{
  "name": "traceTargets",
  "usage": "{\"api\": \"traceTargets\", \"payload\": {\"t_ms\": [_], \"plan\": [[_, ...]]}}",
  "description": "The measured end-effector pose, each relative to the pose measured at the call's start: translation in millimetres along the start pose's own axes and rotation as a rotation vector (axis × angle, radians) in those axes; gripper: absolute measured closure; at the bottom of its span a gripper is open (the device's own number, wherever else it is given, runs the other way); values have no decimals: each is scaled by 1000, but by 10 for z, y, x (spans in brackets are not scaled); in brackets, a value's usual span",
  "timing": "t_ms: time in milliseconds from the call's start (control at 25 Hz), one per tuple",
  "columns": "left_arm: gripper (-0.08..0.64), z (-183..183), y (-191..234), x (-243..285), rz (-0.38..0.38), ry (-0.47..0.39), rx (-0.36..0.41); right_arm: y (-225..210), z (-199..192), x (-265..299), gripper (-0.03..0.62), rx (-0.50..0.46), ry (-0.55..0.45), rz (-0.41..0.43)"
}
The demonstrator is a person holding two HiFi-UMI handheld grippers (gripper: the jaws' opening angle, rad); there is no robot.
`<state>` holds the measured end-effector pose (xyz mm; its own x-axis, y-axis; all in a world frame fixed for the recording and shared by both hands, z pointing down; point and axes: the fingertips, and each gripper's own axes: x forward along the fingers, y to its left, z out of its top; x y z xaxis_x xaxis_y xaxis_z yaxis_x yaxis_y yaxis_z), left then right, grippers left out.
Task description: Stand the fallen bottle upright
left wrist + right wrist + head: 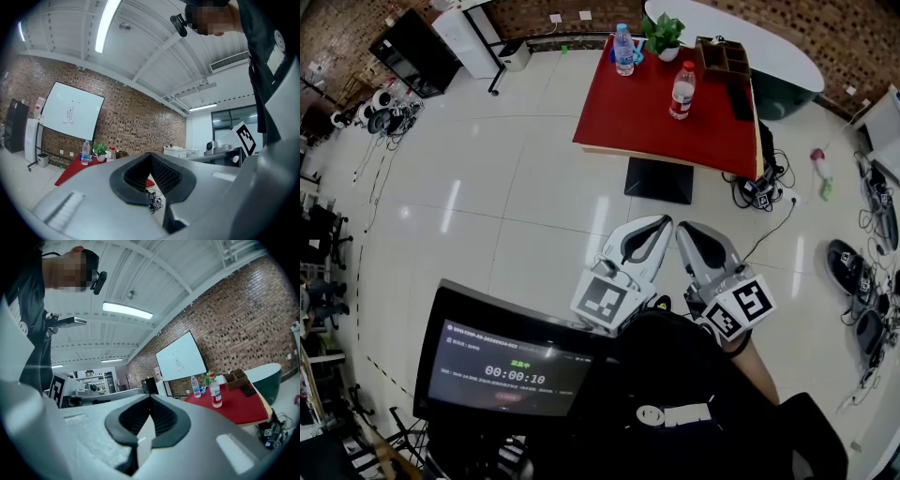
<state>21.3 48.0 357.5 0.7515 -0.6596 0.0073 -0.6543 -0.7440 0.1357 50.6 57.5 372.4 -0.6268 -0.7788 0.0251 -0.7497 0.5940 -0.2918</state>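
Looking from the bottom of the frame upward, what are the tools doing?

Both sit low in the middle, tucked against the person's body. The left gripper (661, 225) and the right gripper (685, 231) each have their jaws pressed together with nothing between them. A dark monitor (511, 370) fills the lower left.

And the bottle to be righted?

A wide stretch of pale floor (516, 216) comes next, then the red table (637, 117) at upper centre, well apart from the grippers. Two bottles stand on it: a red-capped bottle (682, 91) towards the right and a blue-labelled bottle (623, 50) at the far edge beside a potted plant (663, 36). Both look upright; I see none lying down.

So what would doing it well take?

I'd first check from closer whether any bottle really is down. If one is, spread one gripper's jaws before reaching, close on the body rather than the cap, swing it up slowly, and set the base flat before letting go. Keep clear of the neighbouring bottle so it doesn't topple.
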Motion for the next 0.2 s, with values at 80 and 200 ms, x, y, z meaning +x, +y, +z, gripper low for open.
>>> {"api": "traceTargets", "payload": {"t_ms": [80, 200], "plan": [[560, -1, -13, 2, -5, -1, 2, 0, 4, -4, 589, 0, -1, 0], [560, -12, -12, -1, -2, 9, 1, 3, 5, -10, 589, 1, -2, 2]]}}
